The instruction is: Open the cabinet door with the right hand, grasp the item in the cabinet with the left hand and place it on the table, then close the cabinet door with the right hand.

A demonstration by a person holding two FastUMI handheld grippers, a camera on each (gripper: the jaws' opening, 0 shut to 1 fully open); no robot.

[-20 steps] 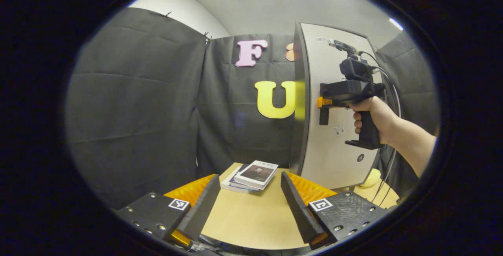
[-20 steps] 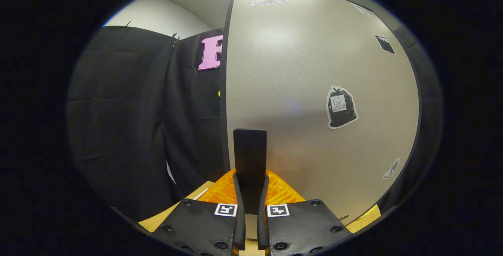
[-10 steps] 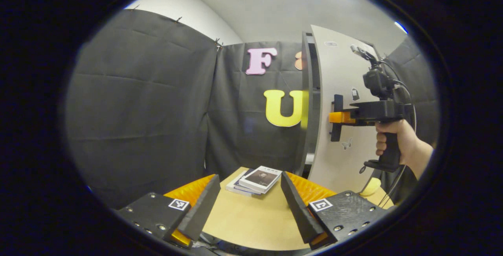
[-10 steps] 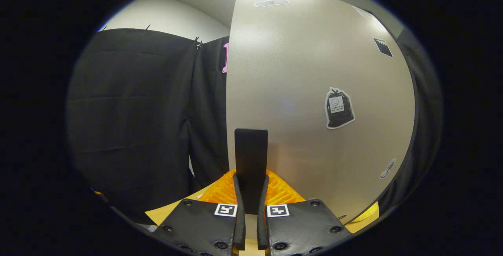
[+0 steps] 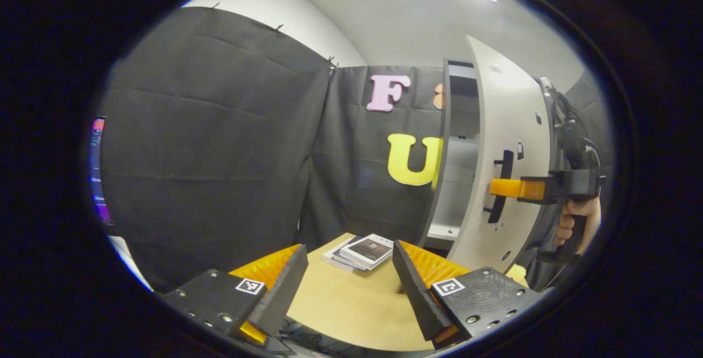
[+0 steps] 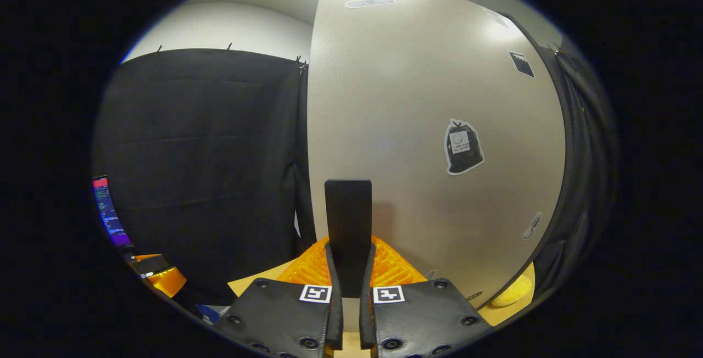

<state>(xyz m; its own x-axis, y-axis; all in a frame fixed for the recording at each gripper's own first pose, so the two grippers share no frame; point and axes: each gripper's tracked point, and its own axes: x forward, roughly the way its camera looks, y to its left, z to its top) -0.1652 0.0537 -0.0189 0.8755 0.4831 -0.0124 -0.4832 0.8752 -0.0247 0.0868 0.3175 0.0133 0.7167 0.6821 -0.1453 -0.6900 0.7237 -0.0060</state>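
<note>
The pale grey cabinet door (image 5: 508, 116) stands partly open at the right of the left gripper view. My right gripper (image 5: 496, 188), held by a hand (image 5: 576, 221), is shut on its dark vertical handle (image 5: 498, 188). Up close in the right gripper view, the handle (image 6: 348, 210) sits clamped in my right gripper (image 6: 350, 249) against the door (image 6: 417, 100). Behind the door edge, the cabinet interior (image 5: 460, 171) shows a pale shelf; I cannot make out an item inside. My left gripper (image 5: 349, 256) hangs open over the tan table (image 5: 351, 308).
A small stack of books (image 5: 365, 249) lies on the table just beyond the left gripper's fingers. A yellow object (image 6: 513, 292) sits at the door's lower corner. A lit screen (image 5: 99, 171) glows at the far left. Black cloth walls close off the back.
The door has swung further open with my right gripper on its handle, so the cabinet interior now shows. The left gripper stayed open over the table.
</note>
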